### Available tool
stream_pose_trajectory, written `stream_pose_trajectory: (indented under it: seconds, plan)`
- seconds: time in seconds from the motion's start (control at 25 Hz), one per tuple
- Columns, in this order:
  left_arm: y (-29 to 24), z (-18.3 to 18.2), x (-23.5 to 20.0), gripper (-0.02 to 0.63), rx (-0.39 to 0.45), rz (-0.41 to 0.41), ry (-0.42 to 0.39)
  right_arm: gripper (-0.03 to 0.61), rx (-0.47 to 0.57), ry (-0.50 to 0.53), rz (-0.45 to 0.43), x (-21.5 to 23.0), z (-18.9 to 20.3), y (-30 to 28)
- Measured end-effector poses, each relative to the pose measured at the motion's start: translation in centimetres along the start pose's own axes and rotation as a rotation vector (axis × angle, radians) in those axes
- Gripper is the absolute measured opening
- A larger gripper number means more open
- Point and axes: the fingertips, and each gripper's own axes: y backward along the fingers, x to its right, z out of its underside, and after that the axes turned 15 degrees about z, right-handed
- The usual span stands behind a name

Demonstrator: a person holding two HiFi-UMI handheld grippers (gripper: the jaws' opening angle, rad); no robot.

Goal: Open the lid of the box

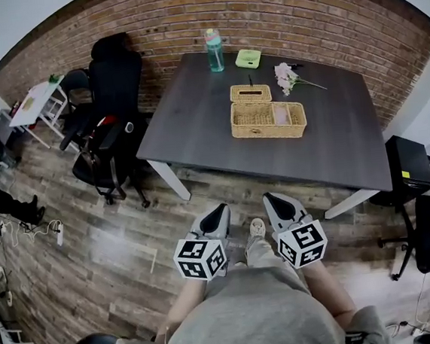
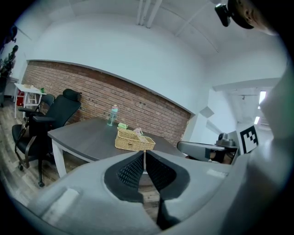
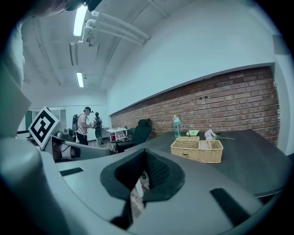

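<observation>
The fingers of the left gripper [image 2: 144, 152] are seen pressed together, pad against pad, with nothing caught between them. The fingers of the right gripper [image 3: 146, 155] are likewise closed to their tips, and nothing is held. Both grippers are held side by side, low before the person's body, above the wooden floor [image 1: 115, 237] and well apart from the box [image 1: 250, 93]. The box, small and woven, is found on the dark worktop [image 1: 196, 128], with its flat woven lid lying on top. Just in front of the box, on the person's side, a larger open basket [image 1: 268, 119] with compartments is set; whether the two touch cannot be told. To the right of the box, pale flowers [image 1: 289, 77] are laid. Beyond the box a green container [image 1: 248, 58] is placed, and beyond and left of the box a clear bottle [image 1: 215, 51] is stood upright. Far left of the box, off the worktop, a black chair [image 1: 114, 109] is parked.
</observation>
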Motion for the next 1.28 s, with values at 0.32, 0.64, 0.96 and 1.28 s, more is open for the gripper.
stream_pose_trajectory:
  seconds: [0.32,0.64,0.96,1.28]
  plan:
    - [0.5,0.4,0.4,0.026,0.003,0.009,0.000,0.003,0.005,-0.011,0.006,-0.5,0.3,0.9]
    - [0.2,0.4,0.6,0.026,-0.005,0.020,0.005,0.003,0.013,-0.016,0.011,-0.2,-0.1,1.3]
    - [-0.3,0.2,0.5,0.026,-0.002,0.023,0.007,0.002,0.020,0.002,0.021,0.1,-0.4,1.2]
    - [-1.1,0.0,0.3,0.026,-0.006,0.030,0.013,0.002,0.016,-0.013,0.031,0.7,-0.5,0.8]
